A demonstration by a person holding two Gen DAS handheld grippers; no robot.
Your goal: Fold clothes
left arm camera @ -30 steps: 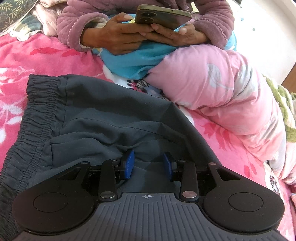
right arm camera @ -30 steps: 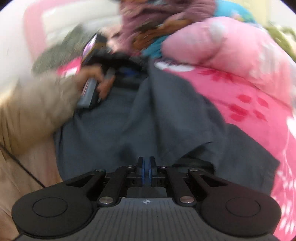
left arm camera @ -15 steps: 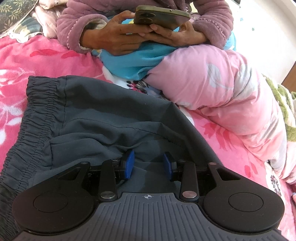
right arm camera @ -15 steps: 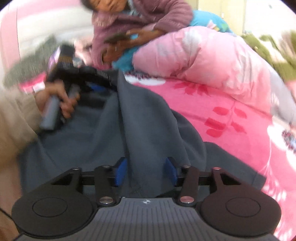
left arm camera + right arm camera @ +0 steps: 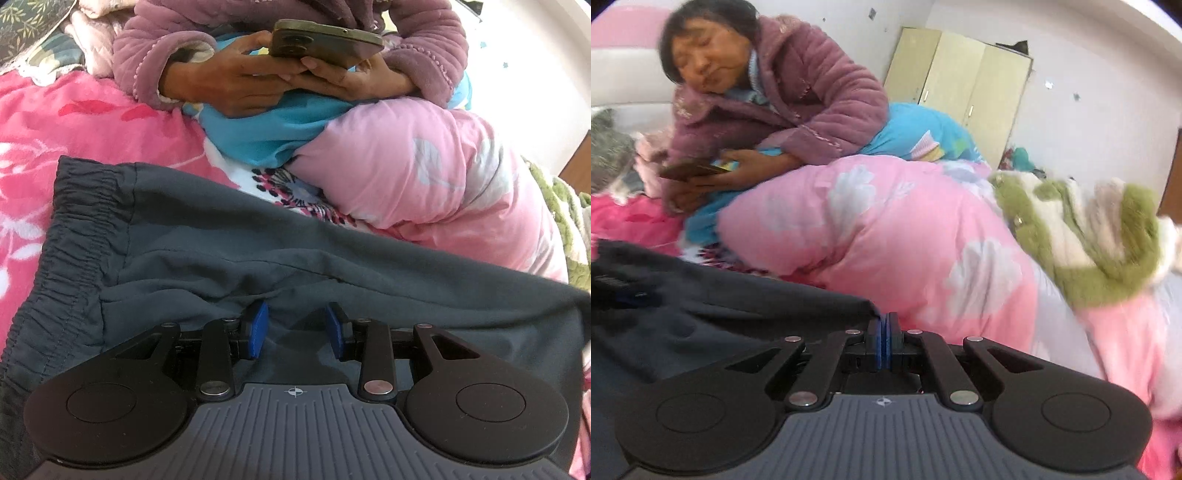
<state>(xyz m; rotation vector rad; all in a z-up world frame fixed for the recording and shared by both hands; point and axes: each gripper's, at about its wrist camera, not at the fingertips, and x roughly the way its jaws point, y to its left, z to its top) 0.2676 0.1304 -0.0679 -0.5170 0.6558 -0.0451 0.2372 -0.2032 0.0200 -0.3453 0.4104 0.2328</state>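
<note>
Grey shorts (image 5: 207, 236) spread ahead of & under left gripper (image 5: 295, 328), jaws apart; right gripper (image 5: 885, 341) pinches shorts' edge at its tips.

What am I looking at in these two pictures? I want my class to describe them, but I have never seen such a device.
Each picture comes from a camera mounted on a hand-held claw; a person carries one in each hand, so there is no robot. The dark plastic at the bottom of each view is the tool itself.

The left-hand camera shows the left claw, its blue pads apart, resting on grey trousers spread over a pink flowered bedsheet.

The right-hand camera shows the right claw shut, apparently pinching an edge of the same trousers.

Behind lie a pink quilt and a green fluffy blanket. Another person in a purple jacket sits holding a phone.
</note>
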